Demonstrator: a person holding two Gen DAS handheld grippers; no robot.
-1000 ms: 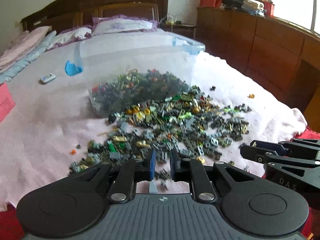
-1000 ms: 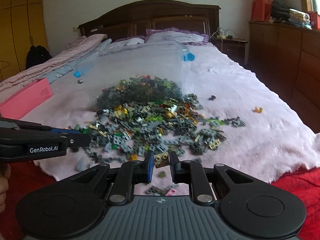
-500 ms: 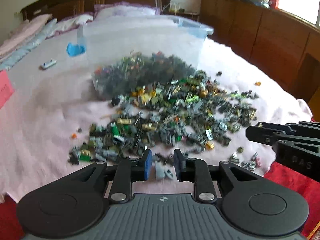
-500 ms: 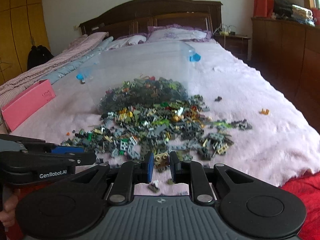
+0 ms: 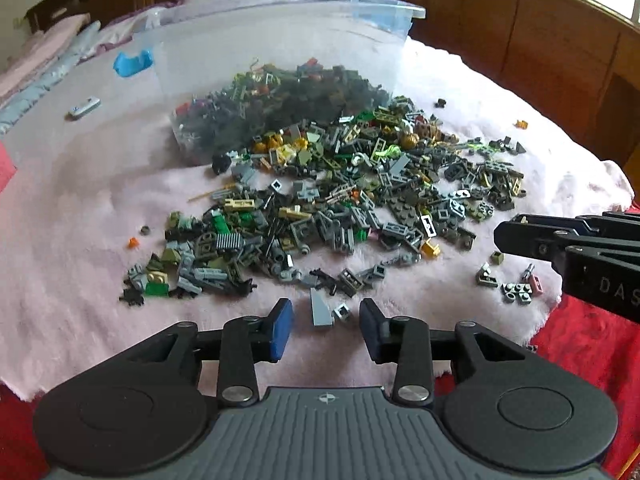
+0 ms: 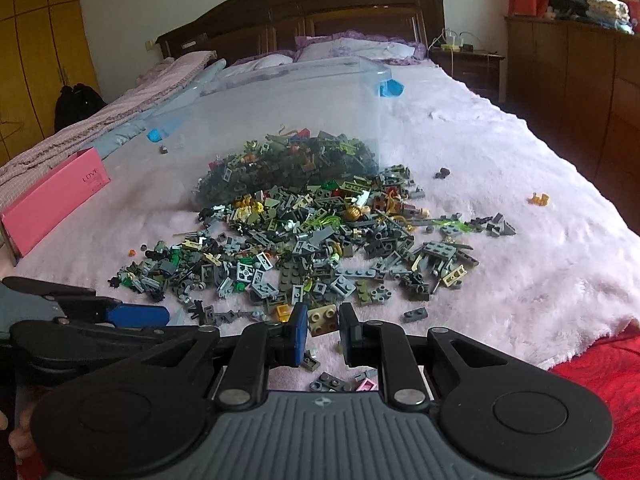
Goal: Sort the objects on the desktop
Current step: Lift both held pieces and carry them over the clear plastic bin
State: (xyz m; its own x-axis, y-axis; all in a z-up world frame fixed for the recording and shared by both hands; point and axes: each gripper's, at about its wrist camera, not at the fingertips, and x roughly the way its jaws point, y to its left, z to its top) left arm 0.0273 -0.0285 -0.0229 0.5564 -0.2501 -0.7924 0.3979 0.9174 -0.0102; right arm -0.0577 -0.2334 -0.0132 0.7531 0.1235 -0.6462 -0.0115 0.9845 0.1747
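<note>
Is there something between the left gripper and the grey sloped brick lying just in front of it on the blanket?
Nothing visible blocks it. The left gripper has its jaws opening, and the grey sloped brick lies on the pink blanket just ahead of the gap. Only a small grey brick sits close beside it, on its right.

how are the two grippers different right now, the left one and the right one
The left gripper has its jaws opening with nothing pinched; a grey slope piece lies loose on the pink blanket between them. The right gripper is narrower, its pads pressed on a tan brick held clear of the blanket. Both are black with blue pads and point down at the brick pile.
</note>
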